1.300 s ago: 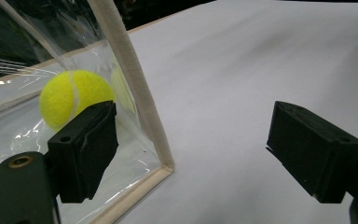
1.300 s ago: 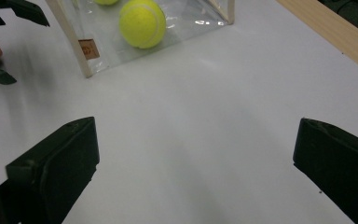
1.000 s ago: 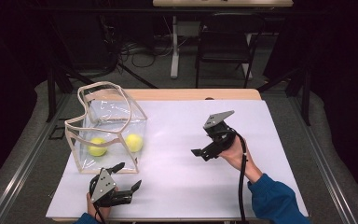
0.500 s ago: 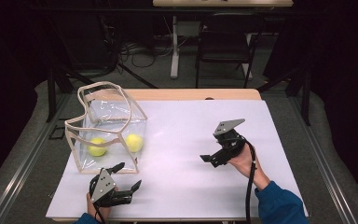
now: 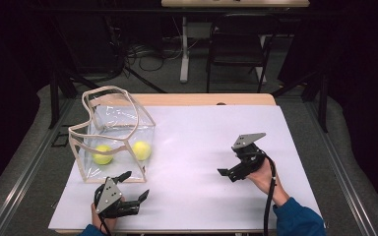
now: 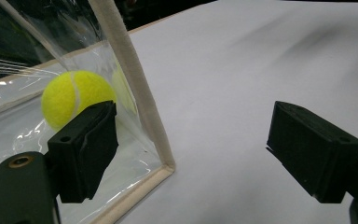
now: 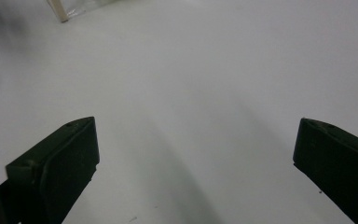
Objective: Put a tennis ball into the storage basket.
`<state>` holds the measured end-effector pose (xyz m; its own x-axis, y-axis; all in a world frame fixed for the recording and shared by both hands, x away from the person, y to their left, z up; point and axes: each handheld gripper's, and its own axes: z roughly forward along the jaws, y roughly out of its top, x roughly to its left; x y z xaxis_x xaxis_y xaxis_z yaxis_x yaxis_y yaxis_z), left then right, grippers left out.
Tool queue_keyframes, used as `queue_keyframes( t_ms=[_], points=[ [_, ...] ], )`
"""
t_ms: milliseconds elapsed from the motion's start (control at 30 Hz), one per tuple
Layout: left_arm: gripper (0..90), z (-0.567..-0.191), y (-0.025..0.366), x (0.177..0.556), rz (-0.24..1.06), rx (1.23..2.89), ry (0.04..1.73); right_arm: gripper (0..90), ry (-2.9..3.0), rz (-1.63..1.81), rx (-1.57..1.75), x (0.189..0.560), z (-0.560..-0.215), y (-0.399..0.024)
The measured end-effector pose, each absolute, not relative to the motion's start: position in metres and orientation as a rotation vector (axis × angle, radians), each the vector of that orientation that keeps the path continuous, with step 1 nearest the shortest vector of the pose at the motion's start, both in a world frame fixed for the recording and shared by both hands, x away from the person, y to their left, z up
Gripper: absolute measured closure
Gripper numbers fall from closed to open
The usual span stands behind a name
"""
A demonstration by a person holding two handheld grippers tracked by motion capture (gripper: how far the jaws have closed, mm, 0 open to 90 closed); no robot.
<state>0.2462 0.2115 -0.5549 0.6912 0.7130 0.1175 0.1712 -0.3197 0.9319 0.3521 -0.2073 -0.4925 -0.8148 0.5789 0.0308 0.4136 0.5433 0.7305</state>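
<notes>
The clear bag (image 5: 113, 137), with two tennis balls (image 5: 103, 154) seen inside it, is stood at the table's (image 5: 202, 137) left. The left gripper (image 5: 133, 186) is held just beside its near corner, jaws spread wide, nothing clasped. The right gripper (image 5: 225, 173) is held well apart, jaws likewise wide and empty.

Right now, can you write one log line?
left tongs: open, near clear bag | right tongs: open, over table | tennis balls: two, in bag
</notes>
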Motion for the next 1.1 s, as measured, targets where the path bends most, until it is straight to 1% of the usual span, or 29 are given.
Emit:
queue_keyframes(
  t_ms=[567,1100],
  points=[
    [16.0,-0.555,0.212,0.246,0.648,1.851,0.698,0.0,2.558,1.11,0.868,0.334,-0.513,-0.228],
    [16.0,-0.555,0.211,0.247,0.649,1.856,0.695,0.0,2.554,1.082,0.921,0.309,-0.538,-0.247]
  ],
)
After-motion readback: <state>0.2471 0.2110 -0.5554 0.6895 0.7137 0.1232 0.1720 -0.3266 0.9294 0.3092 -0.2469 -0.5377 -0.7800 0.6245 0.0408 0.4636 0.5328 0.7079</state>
